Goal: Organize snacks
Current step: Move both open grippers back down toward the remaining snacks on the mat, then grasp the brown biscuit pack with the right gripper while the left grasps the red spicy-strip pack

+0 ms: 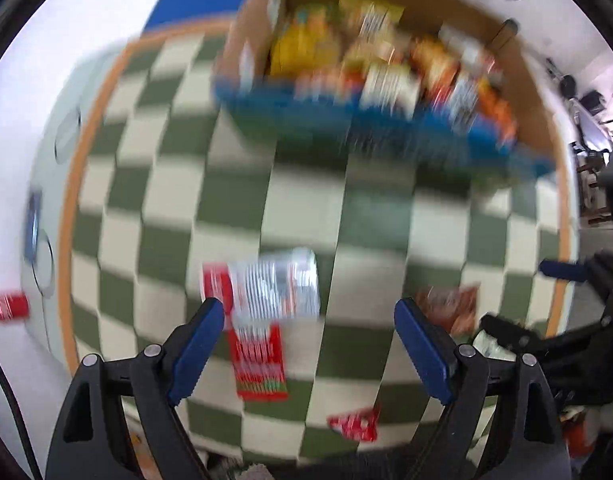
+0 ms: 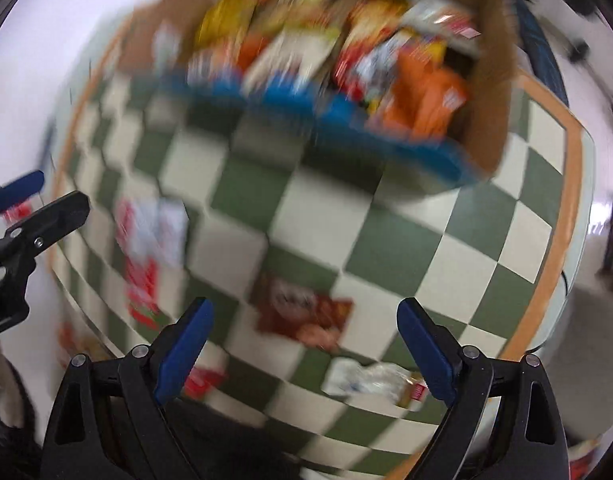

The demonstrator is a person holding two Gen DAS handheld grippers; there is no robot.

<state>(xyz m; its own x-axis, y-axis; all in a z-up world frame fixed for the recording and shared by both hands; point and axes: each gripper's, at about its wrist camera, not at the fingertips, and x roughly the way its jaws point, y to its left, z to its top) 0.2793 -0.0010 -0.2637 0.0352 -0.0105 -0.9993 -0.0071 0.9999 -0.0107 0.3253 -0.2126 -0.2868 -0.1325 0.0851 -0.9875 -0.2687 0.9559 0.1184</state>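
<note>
Our left hand-held gripper (image 1: 308, 314) and right hand-held gripper (image 2: 304, 314) both gape apart, empty, above the checkered table (image 1: 234, 200). The snack-filled cardboard box (image 1: 386, 64) sits at twelve o'clock; a silver-and-red packet (image 1: 274, 288) lies just beyond our left fingers.

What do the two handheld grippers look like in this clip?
Both match: the left gripper and right gripper have black plastic frames with silver pivot pins and two flat blue finger pads. A black cable runs beside the left one. No sleeve or hand shows.
</note>
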